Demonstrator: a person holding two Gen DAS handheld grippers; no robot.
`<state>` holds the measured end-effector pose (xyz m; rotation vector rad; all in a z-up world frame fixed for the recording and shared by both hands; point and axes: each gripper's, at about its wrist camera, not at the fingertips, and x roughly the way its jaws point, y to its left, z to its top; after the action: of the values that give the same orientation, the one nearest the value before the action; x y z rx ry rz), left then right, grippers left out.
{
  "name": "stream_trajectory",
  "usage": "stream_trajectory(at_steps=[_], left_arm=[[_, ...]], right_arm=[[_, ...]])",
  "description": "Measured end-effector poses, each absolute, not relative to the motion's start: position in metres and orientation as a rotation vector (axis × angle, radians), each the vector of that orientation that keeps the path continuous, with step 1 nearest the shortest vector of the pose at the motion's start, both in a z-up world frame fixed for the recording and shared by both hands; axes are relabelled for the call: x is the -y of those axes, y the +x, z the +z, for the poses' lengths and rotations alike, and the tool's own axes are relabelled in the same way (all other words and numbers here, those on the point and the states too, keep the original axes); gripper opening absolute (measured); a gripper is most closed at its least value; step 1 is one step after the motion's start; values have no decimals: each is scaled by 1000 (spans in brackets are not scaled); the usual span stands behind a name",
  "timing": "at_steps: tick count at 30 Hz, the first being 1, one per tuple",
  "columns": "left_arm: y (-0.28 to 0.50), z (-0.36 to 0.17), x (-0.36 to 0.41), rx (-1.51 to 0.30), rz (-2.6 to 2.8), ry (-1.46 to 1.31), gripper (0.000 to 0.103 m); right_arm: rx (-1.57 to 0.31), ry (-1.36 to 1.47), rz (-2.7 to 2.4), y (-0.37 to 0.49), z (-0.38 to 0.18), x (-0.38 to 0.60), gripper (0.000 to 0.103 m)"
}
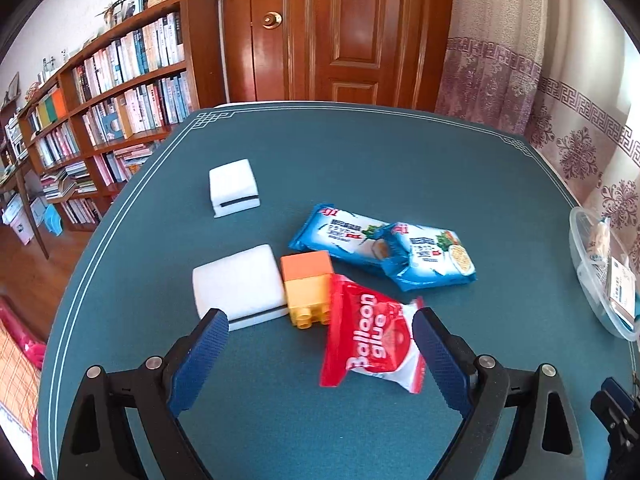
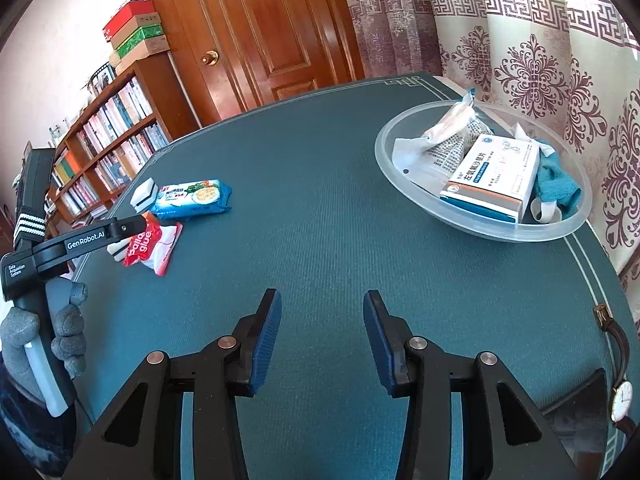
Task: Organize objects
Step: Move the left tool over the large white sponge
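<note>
The left gripper [image 1: 320, 322] had its fingers wide apart over the red packet [image 1: 370, 340], which lay flat on the tabletop [image 1: 360, 168] beside the right finger, untouched.

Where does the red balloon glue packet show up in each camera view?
Left wrist: red packet low centre, between the open jaws, leaning on the yellow block.
Right wrist: red packet far left, partly behind the other gripper.
Shared landmark: the blue snack packet just beyond it.

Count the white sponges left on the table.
2. One white sponge lies alone toward the far side; the other white sponge lies nearer, touching the orange block. Others may be hidden in the clear bowl.
</note>
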<state>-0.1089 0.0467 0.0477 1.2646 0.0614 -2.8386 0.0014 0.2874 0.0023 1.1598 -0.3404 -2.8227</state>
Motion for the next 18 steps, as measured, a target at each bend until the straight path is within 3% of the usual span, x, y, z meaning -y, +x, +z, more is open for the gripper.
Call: stream_trajectory(at_steps=[18], left_arm=[[-131,26,18,-129,-2696,1268,102]], right_arm=[[256,1215,-2749,-9,-10,-252,45]])
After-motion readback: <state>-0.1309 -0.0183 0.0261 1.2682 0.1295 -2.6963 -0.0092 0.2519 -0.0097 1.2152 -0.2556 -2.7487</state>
